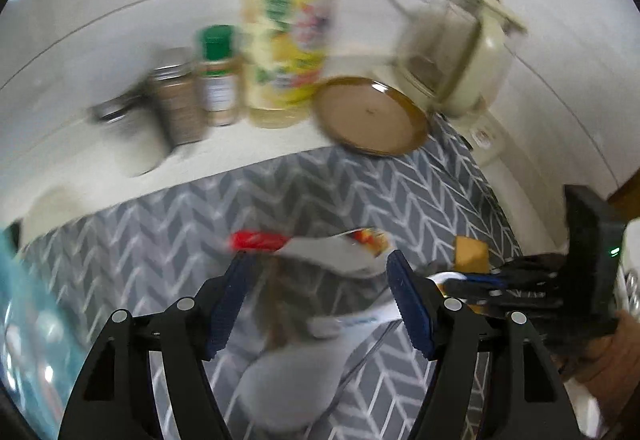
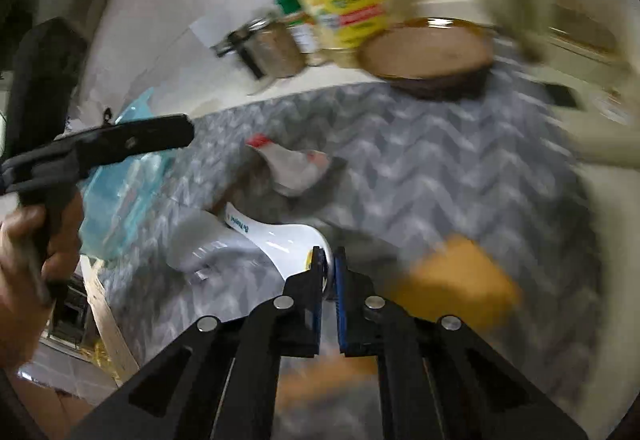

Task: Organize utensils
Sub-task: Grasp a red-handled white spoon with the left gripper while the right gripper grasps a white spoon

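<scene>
Grey chevron mat ends at the white surface, where bottles and a brown plate crowd its far edge. Right gripper jaws clamp a white utensil mid-mat; left gripper jaws gape apart above it

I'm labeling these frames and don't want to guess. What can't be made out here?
- Oil bottle label text: motion blur, both views.
- White utensil: its gripped end is hidden between the right gripper jaws; its far end is blurred.
- Orange block, right view: too smeared to identify.
- Teal container, left view: cut off by the edge.
</scene>
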Demonstrator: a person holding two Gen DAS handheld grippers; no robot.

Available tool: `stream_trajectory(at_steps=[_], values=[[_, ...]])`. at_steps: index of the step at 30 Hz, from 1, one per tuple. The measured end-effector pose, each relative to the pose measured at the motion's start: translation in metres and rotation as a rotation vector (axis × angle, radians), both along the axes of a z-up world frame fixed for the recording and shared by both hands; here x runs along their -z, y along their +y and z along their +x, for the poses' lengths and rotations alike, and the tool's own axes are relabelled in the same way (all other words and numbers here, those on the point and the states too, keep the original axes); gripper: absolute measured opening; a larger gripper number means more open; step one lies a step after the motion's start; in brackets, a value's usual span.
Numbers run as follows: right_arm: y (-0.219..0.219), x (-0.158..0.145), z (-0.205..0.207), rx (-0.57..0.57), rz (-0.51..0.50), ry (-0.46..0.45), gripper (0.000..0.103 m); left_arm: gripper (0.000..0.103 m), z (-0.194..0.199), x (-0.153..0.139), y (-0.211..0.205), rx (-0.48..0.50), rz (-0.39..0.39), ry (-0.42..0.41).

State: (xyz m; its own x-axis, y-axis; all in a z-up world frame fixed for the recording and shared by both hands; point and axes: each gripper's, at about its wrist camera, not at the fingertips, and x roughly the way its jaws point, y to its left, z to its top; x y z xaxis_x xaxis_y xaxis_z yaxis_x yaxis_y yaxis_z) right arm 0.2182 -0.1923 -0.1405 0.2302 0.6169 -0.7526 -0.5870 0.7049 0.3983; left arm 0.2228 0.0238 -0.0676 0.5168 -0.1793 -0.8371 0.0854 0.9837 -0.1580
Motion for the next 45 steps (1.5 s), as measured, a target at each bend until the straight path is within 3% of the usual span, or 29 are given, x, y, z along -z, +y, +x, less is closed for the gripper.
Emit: stream_trajectory(at_steps=[2, 4, 5, 7, 11, 13, 15, 17, 19, 22, 25, 29, 33, 39, 41, 45], values=[[-0.026, 0.0, 0.003, 0.045, -0.006, 0.005, 0.006, 0.07, 0.016, 0.01, -0.019, 0.073, 0.05, 0.005], [-0.045, -0.001, 0.004, 0.086, 0.019, 0.013, 0.006, 0.07, 0.032, 0.026, -0.038, 0.163, 0.119, 0.075], [-0.049, -0.002, 0.004, 0.098, 0.01, 0.008, 0.006, 0.069, 0.036, 0.033, -0.046, 0.204, 0.128, 0.12], [-0.054, -0.002, 0.001, 0.111, 0.018, 0.007, 0.006, 0.069, 0.032, 0.035, -0.053, 0.255, 0.134, 0.132], [-0.057, 0.002, -0.005, 0.12, 0.05, 0.023, 0.006, 0.071, 0.036, 0.031, -0.048, 0.249, 0.166, 0.091], [-0.058, 0.003, -0.006, 0.125, 0.068, 0.029, 0.006, 0.079, 0.052, 0.035, -0.041, 0.208, 0.157, 0.089], [-0.057, 0.002, -0.007, 0.128, 0.079, 0.034, 0.006, 0.079, 0.07, 0.047, -0.033, 0.185, 0.112, 0.13], [-0.055, 0.002, -0.008, 0.126, 0.086, 0.036, 0.006, 0.079, 0.081, 0.063, -0.017, 0.144, -0.006, 0.21], [-0.053, 0.002, -0.011, 0.119, 0.095, 0.039, 0.006, 0.079, 0.076, 0.064, -0.006, 0.095, -0.081, 0.22], [-0.049, 0.003, -0.014, 0.108, 0.104, 0.044, 0.006, 0.079, 0.059, 0.065, 0.0, 0.057, -0.137, 0.266], [-0.046, 0.004, -0.015, 0.102, 0.111, 0.046, 0.006, 0.079, 0.033, 0.066, -0.004, 0.065, -0.14, 0.305], [-0.041, 0.004, -0.013, 0.096, 0.107, 0.04, 0.006, 0.08, 0.003, 0.067, -0.009, 0.08, -0.212, 0.325], [-0.033, 0.006, -0.007, 0.082, 0.095, 0.035, 0.006, 0.08, 0.002, 0.07, -0.005, 0.067, -0.309, 0.339], [-0.023, 0.014, 0.01, 0.064, 0.113, 0.087, 0.007, 0.079, 0.032, 0.07, 0.019, -0.09, -0.252, 0.253], [-0.025, 0.015, 0.013, 0.06, 0.125, 0.118, 0.007, 0.077, 0.04, 0.07, 0.016, -0.055, -0.222, 0.235], [-0.029, 0.015, 0.007, 0.039, 0.128, 0.124, 0.007, 0.071, 0.052, 0.068, -0.004, 0.092, -0.071, 0.211]])
